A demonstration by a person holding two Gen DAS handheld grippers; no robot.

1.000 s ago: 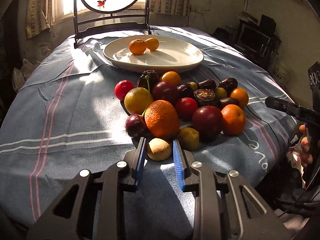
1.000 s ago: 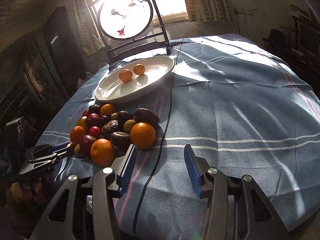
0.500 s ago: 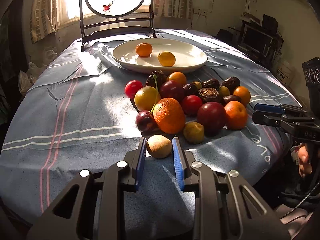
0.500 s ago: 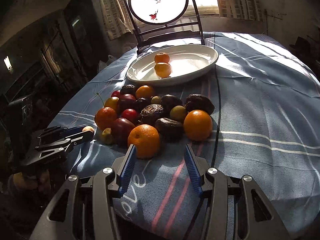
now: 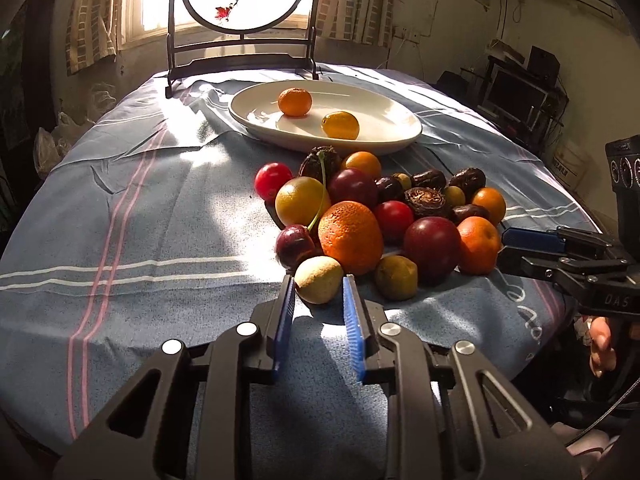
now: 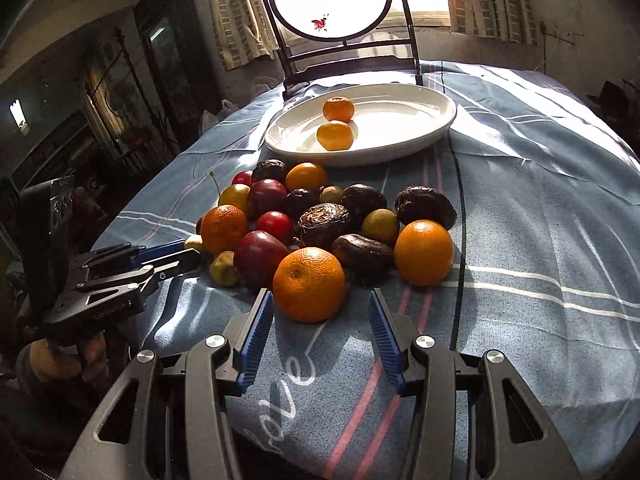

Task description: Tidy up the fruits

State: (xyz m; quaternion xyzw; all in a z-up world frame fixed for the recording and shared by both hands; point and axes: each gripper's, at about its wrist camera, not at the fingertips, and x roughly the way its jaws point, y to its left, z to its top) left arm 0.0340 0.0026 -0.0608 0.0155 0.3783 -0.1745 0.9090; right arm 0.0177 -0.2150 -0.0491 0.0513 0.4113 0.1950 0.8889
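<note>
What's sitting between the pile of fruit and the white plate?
Nothing: only a bare strip of striped tablecloth separates the fruit pile from the white plate. The right wrist view shows it best.

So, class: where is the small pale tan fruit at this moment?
In the left wrist view the pale tan fruit sits at the near edge of the pile, between the left gripper's jaws, just in front of the big orange and beside the cherry.

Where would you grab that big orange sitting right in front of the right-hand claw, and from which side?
Grip the orange across its widest middle, one pad on each flank. Come from the near table edge, angled down, as the right gripper already points: that side is bare cloth, while a dark wrinkled fruit and a red plum crowd behind it. Being round, it would likely slip from a higher pinch.
</note>
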